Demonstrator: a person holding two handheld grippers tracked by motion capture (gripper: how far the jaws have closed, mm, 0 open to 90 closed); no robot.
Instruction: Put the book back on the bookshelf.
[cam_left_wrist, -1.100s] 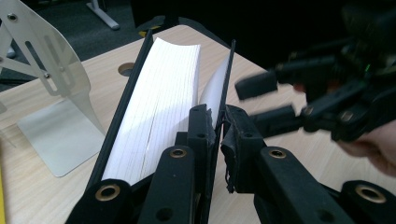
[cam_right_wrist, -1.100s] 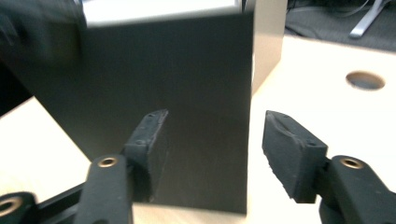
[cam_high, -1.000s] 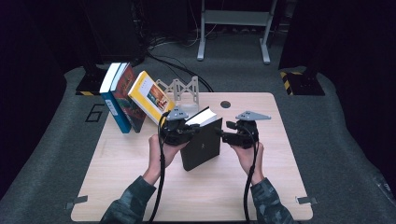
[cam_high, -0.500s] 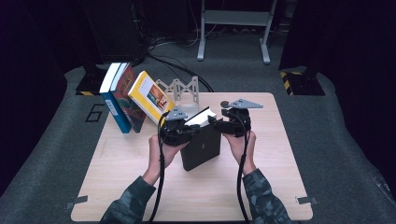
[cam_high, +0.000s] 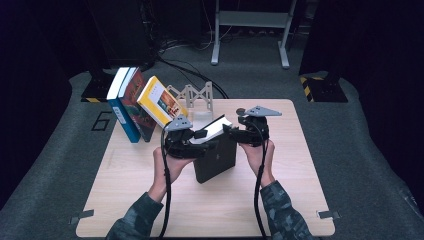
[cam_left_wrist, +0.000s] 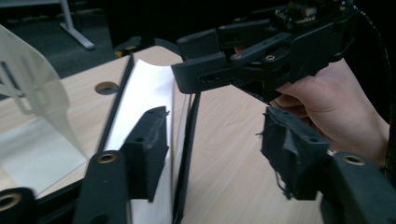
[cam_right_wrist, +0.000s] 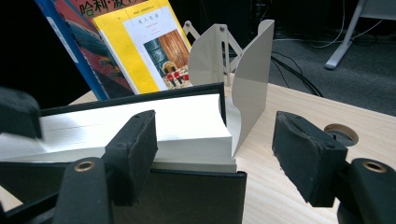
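A black hardcover book (cam_high: 215, 160) stands on edge on the wooden table (cam_high: 125, 175), white pages (cam_right_wrist: 177, 126) facing up. My left gripper (cam_high: 199, 136) is at its left top corner and my right gripper (cam_high: 231, 131) at its right top corner. In the left gripper view the left gripper (cam_left_wrist: 212, 135) has just been opening. The book's page block (cam_left_wrist: 144, 88) and cover edge lie between its jaws, and the right pad (cam_left_wrist: 289, 154) stands clear of them. The right gripper (cam_right_wrist: 215, 140) has also widened. The book's corner sits between its jaws, with the right pad (cam_right_wrist: 303, 154) off it.
A blue book (cam_high: 122, 112), a red one (cam_high: 137, 105) and a yellow one (cam_high: 160, 102) lean together at the table's back left. A grey metal bookend (cam_high: 192, 95) stands just behind the black book. A round hole (cam_right_wrist: 343, 133) is in the tabletop nearby.
The right gripper has shifted a little up and left to the book's top right corner. The left hand and the book have stayed put.
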